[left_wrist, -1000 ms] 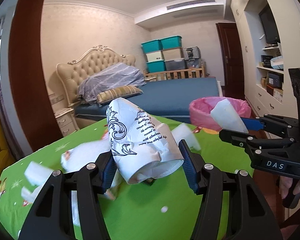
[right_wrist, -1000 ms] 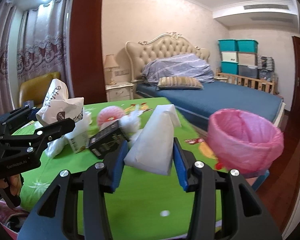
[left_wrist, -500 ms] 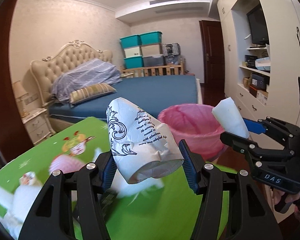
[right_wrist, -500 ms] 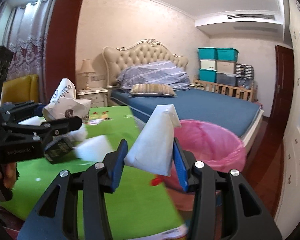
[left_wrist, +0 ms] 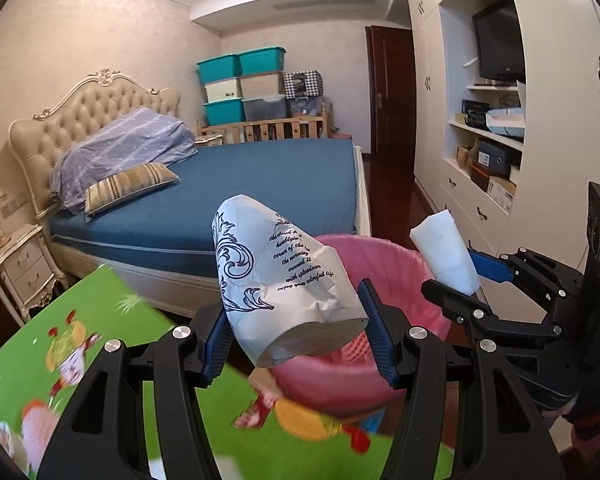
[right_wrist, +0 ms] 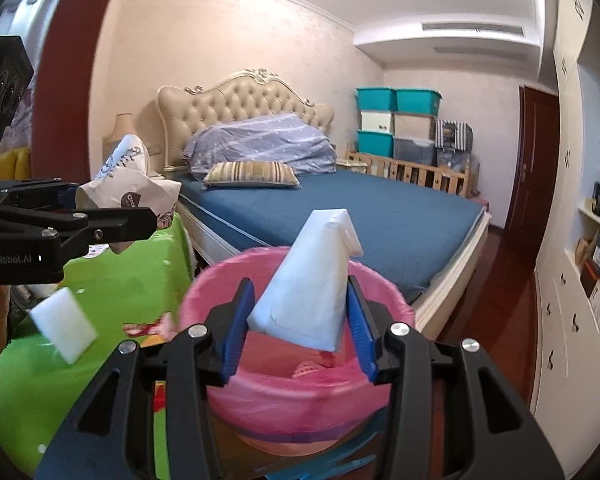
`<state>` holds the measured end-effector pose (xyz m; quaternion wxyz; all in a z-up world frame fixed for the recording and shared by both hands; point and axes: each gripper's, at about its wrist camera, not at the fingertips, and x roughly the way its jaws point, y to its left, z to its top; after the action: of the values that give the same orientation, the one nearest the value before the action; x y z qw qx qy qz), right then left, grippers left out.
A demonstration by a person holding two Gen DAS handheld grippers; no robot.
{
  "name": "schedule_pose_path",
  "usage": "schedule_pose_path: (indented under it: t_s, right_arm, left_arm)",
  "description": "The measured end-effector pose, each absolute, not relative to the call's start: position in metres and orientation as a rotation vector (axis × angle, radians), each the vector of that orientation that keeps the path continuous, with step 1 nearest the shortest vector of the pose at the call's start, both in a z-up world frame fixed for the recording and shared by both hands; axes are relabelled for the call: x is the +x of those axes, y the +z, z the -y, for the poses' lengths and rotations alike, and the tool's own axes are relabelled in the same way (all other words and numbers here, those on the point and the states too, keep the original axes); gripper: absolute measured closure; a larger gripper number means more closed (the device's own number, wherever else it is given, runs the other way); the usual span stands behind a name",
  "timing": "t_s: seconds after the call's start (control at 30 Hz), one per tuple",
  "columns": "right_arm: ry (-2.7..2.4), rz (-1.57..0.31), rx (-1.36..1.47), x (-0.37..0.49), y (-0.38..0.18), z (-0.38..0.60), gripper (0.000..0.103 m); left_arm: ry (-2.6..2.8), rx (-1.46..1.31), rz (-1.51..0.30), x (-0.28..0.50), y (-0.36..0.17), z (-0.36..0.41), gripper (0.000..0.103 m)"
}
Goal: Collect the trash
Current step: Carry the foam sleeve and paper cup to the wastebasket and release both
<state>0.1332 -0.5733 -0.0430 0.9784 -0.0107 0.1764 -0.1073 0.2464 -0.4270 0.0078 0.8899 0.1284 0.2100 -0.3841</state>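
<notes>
1. A crumpled paper cup (left_wrist: 288, 284) printed with blue scrollwork and script sits clamped between the blue pads of the left gripper (left_wrist: 296, 334), its open mouth facing the camera.
2. A folded white paper packet (right_wrist: 308, 284) stands pinched upright in the right gripper (right_wrist: 300, 322), whose fingers close snugly on its sides.
3. The bin lined with a pink bag (right_wrist: 296, 396) lies directly under the packet; in the left wrist view it is at 3 o'clock of the cup.
4. A white scrap (right_wrist: 62, 326) lies on the green cartoon tablecloth (left_wrist: 32, 364) at 9 o'clock of the bin.
5. The blue bed (left_wrist: 260, 188) fills the background at 12 o'clock.
</notes>
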Motion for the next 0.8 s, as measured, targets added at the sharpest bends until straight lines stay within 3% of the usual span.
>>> schedule_pose_path:
  t_s: [0.43, 0.47, 0.5, 0.53, 0.8]
  right_arm:
    - [-0.210, -0.426, -0.028, 0.178, -0.066, 0.610, 0.053]
    - [-0.198, -0.431, -0.034, 0.181, -0.068, 0.611, 0.049]
    - [-0.187, -0.439, -0.044, 0.184, -0.070, 0.612, 0.035]
    - [-0.193, -0.441, -0.052, 0.184, -0.072, 0.616, 0.032]
    - [-0.218, -0.372, -0.015, 0.131, -0.059, 0.616, 0.024]
  left_arm:
    - [-0.840, 0.205, -0.574, 0.298, -0.008, 0.492, 0.047]
    - [-0.851, 0.198, -0.598, 0.303, -0.010, 0.495, 0.042]
    - [-0.837, 0.196, -0.607, 0.305, -0.011, 0.496, 0.038]
    - [-0.809, 0.190, -0.604, 0.308, -0.012, 0.496, 0.030]
    - [-0.710, 0.172, -0.533, 0.290, 0.004, 0.441, 0.013]
